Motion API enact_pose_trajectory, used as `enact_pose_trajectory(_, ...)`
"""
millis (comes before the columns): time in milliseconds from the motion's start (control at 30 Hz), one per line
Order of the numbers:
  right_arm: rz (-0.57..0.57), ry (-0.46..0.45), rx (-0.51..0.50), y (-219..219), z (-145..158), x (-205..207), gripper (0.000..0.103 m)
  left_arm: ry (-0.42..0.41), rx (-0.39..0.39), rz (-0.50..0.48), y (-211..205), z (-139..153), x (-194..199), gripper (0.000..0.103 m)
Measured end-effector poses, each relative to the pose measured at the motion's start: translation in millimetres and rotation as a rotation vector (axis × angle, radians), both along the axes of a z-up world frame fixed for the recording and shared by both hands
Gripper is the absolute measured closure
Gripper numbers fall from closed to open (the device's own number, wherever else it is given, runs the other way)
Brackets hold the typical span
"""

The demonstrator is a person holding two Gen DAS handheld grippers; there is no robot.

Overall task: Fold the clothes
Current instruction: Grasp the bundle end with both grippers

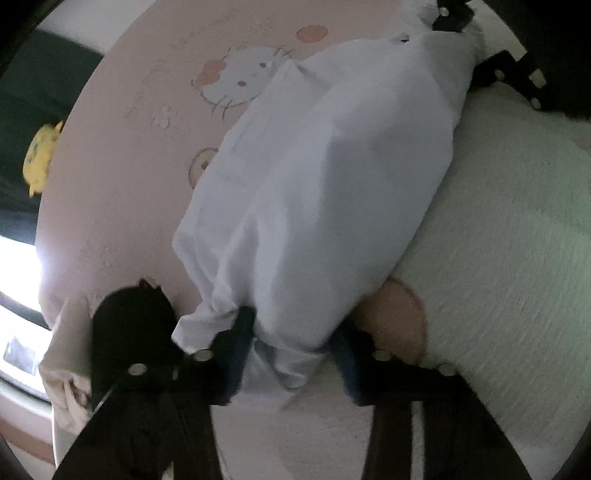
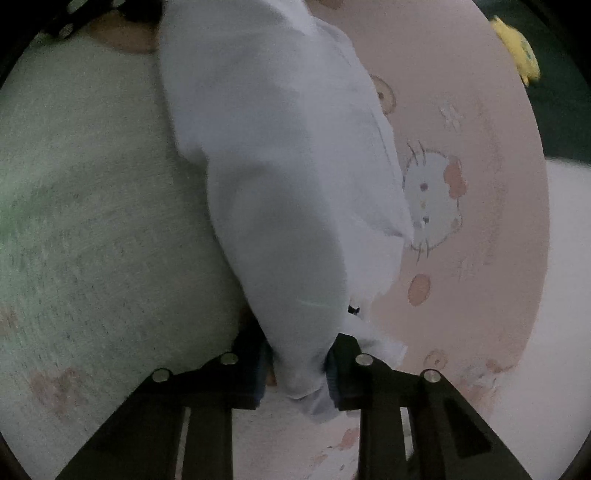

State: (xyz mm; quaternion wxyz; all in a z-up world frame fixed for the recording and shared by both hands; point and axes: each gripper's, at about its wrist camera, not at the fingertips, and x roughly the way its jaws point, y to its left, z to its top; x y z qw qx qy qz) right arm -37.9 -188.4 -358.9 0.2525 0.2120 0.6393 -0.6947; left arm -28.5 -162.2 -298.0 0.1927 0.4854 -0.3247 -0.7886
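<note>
Left gripper (image 1: 291,343) pinching one end of the white garment (image 1: 325,192), cloth bunched between the two fingers, jaws nearly together around it. Right gripper (image 2: 299,373) clamped on the other end of the same garment (image 2: 280,206), fabric squeezed between its blue pads (image 2: 332,373), jaws narrow with cloth filling the gap. Garment stretched long between the two, held up over a pink blanket (image 1: 122,177) printed with a cartoon cat face (image 1: 240,77). Right gripper also glimpsed at the top edge of the left view (image 1: 452,16), gripping the far end. Pale green textured cloth (image 2: 85,221) beside the blanket, below the garment. Count: two grippers, one garment, one cat face, one yellow plush (image 1: 40,155) off at the blanket's edge. Black lump (image 1: 129,332) near the left fingers, too blurred to name.
</note>
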Motion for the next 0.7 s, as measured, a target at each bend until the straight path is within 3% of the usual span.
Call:
enact_pose_trajectory(33, -0.010, -0.014, -0.018, 1, 2, -2, 0.076, -0.002, -0.003, 0.013, 2, -1, -2, 0.078)
enact_pose_trajectory(100, -0.021, -0.022, -0.040, 1, 3, -3, 0.076, -0.007, -0.007, 0.041, 6, -3, -5, 0.079)
enact_pose_trajectory(233, -0.030, 0.037, -0.023, -4, -3, 4, 0.076, 0.011, 0.172, 0.173, -13, 12, -17, 0.080)
enact_pose_trajectory(300, -0.056, 0.030, -0.026, -5, 0, 2, 0.076, -0.011, 0.204, 0.186, -18, 14, -21, 0.079)
enact_pose_trajectory(433, -0.099, 0.018, -0.050, -7, 4, -5, 0.076, -0.057, 0.167, 0.149, -12, 11, -21, 0.079)
enact_pose_trajectory(700, -0.104, 0.028, -0.078, -4, 7, -3, 0.081, -0.040, 0.142, 0.159, -6, 15, -15, 0.080)
